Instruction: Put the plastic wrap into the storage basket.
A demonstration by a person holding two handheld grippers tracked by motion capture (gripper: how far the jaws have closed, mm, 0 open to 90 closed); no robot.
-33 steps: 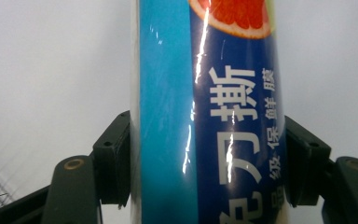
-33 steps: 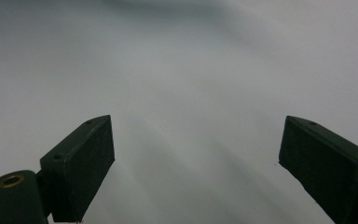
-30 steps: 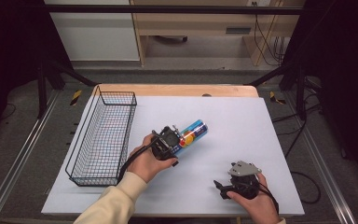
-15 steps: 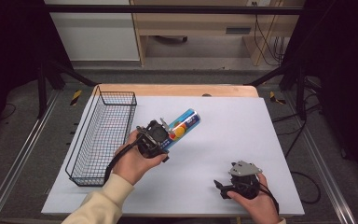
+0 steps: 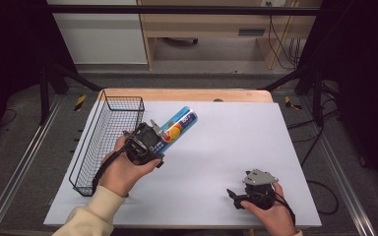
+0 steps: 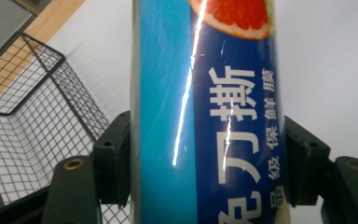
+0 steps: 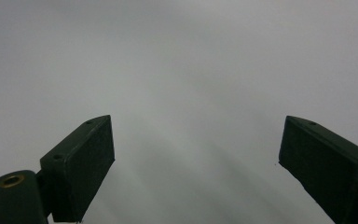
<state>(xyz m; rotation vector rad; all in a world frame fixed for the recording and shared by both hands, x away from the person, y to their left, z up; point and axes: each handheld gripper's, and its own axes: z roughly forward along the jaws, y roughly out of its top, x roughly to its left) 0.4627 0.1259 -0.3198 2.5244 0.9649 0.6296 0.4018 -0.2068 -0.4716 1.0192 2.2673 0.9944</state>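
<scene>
My left gripper (image 5: 157, 136) is shut on a blue tube-shaped box of cling film (image 5: 178, 125) with a grapefruit picture and white lettering. It holds the box off the table, just right of the black wire basket (image 5: 109, 140). In the left gripper view both pads (image 6: 116, 154) press the sides of the box (image 6: 205, 116), and the basket (image 6: 32, 116) lies to the left below. My right gripper (image 5: 232, 197) rests low at the table's front right, jaws spread wide. The right gripper view shows its fingers (image 7: 81, 163) apart with bare white table between them.
The white table top (image 5: 241, 132) has a wooden strip along its far edge. Beyond the table stand a wooden shelf unit (image 5: 202, 29) and dark frame legs, with cables on the floor at the right.
My left hand has lifted the cling film box and carried it left, toward the basket. The right hand has stayed where it was.
</scene>
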